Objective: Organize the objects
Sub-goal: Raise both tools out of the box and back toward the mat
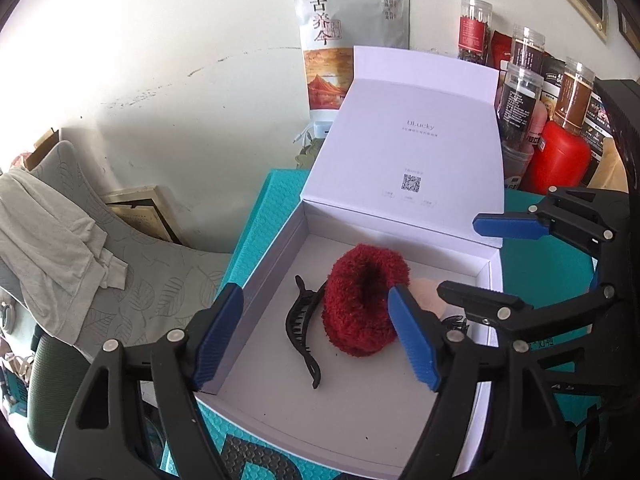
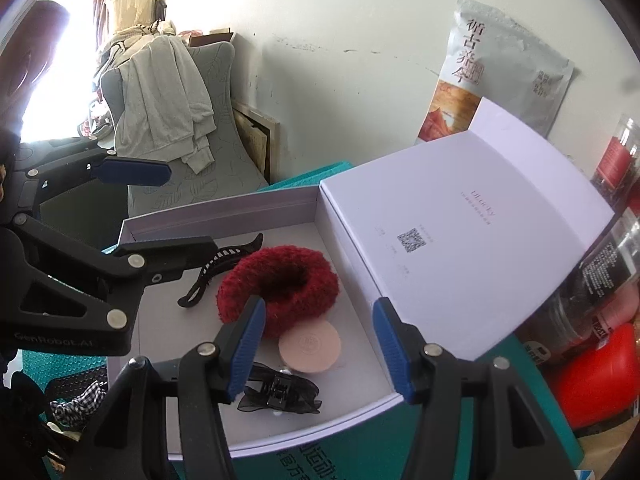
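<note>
Both grippers, left gripper (image 1: pixel 318 332) and right gripper (image 2: pixel 320 346), spread wide and empty above the open white cardboard box (image 1: pixel 484 280). Inside: fuzzy red ring scrunchie (image 2: pixel 280 286), slim black claw clip (image 1: pixel 302 326), round peach compact (image 2: pixel 310 346), sheer black bow clip (image 2: pixel 280 394). Probably closing next: keep fingers clear of the contents, push the hinged lid (image 2: pixel 460 220) evenly from its free edge.
</note>
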Tool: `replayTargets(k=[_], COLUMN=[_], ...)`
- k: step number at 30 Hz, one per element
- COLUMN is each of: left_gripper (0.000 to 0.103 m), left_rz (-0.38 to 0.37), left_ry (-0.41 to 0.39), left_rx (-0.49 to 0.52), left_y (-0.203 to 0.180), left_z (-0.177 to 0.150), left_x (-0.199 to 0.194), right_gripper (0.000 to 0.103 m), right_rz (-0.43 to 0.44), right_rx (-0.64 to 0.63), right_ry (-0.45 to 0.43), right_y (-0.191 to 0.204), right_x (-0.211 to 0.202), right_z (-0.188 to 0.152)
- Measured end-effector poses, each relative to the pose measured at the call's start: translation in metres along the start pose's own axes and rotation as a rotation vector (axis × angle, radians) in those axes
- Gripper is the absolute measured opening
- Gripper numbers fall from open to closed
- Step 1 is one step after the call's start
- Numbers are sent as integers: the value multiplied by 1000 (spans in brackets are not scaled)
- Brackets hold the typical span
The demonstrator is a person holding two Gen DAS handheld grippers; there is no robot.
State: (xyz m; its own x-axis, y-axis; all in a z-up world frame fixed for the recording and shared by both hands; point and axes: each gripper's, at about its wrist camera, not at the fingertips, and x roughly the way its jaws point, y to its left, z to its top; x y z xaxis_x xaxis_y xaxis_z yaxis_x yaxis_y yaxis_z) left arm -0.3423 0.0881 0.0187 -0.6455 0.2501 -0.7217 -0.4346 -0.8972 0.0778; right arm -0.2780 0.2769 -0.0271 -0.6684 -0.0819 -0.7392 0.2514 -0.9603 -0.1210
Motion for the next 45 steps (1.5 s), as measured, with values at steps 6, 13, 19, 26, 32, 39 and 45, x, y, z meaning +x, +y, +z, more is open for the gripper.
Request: replayTargets(k=[6,13,19,26,32,39,45], left_gripper=[79,81,82,86,86,87,87], left_rz=[27,47,65,85,88,102,102], left_ry=[-27,-56,-77,-90,-86,-86,-70], left_rx=[-11,-28,-42,-63,-98,-108,-115], left_y=[-1,-3,-6,-9,-7,-10,-13], left_z=[0,-2,-7,-19,-36,-64,-96], left_x=[-32,-70,-102,-138,-163,-188,-201], right_gripper=[57,57,57,61,62,65,65], right_rz=[-18,-35,-45,-51,-55,-47,-34], right_rx=[-7,-15,-24,-32,-37,-32,-37], right_ry=[-40,-82,-115,-147,-161,-166,-153], right_y=[3,9,18,27,39,55,74], right_x=[-28,-60,-88,-115,-135,-149,-154], right_z=[0,-2,-6,-13,-25,-44,-64])
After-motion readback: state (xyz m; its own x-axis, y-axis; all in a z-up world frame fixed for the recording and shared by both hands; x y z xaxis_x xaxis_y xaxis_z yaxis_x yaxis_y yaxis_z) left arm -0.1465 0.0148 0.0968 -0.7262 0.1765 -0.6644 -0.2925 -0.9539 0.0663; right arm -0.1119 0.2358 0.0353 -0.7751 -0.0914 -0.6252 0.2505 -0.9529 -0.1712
